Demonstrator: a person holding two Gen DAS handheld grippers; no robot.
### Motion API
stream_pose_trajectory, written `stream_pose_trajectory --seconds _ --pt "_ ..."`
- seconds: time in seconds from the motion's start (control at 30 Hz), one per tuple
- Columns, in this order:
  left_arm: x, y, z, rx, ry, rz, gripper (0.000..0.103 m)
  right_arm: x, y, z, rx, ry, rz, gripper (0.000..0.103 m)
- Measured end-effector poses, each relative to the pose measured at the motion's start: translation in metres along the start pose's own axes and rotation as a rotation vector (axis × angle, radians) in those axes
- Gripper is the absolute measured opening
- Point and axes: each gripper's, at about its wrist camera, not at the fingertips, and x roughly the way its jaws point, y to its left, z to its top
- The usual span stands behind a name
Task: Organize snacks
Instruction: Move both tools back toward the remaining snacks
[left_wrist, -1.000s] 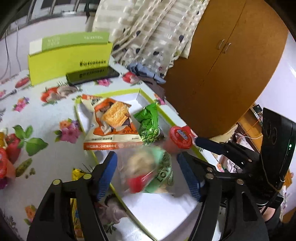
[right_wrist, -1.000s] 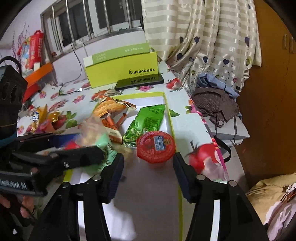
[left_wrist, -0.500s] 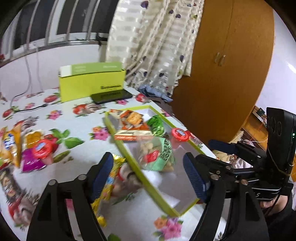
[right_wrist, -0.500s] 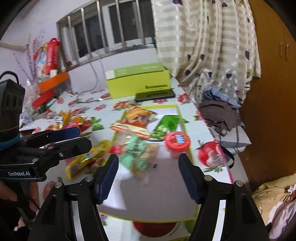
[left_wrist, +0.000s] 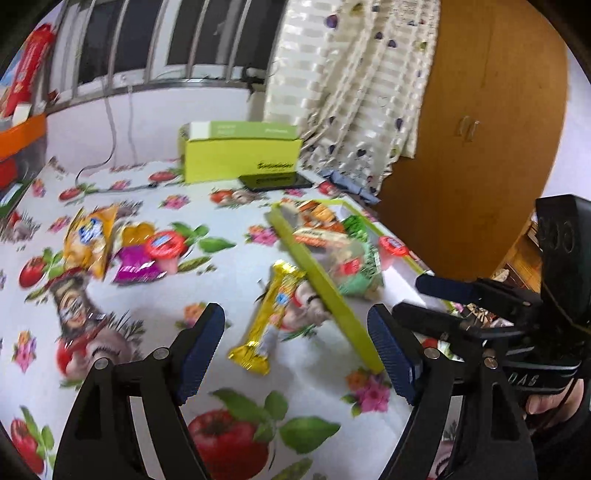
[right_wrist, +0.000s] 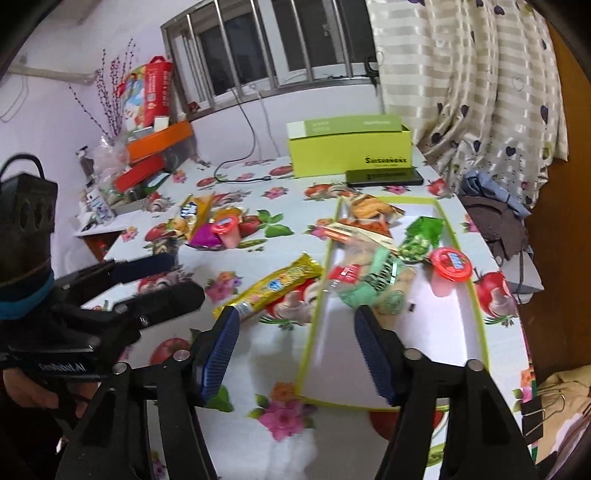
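Both tongs stand wide and hold nothing: the left tongs (left_wrist: 295, 349) hang above the desk (left_wrist: 155, 295) with the yellow snack bar (left_wrist: 271, 314) lying between and just ahead of their pads, while the right tongs (right_wrist: 295, 354) straddle the near rim of the green-edged tray (right_wrist: 476, 295). That wide stance over the bar suits a coming pick, judging by the task. The bar lies flat outside the tray, just beside its left wall, its long axis running from the near end by the left tongs away and slightly rightward toward the tray. Inside the tray, ahead of the right tongs, rest a green-and-clear packet (right_wrist: 373, 280), a red-lidded jelly cup (right_wrist: 448, 267) and an orange packet (right_wrist: 369, 214). More loose snacks (left_wrist: 122, 247) lie far left of the left tongs.
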Motion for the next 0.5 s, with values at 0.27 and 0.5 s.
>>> stream_pose_trajectory --seconds 0.27,0.5 --pt "-0.016 0.037 -0.009 -0.088 -0.028 0.088 0.079 0.013 0.013 0.011 0.004 0.005 0.026 0.043" --pt "-0.02 0.072 -0.011 -0.147 -0.025 0.137 0.073 0.034 0.025 0.02 -0.017 0.031 0.059 0.042"
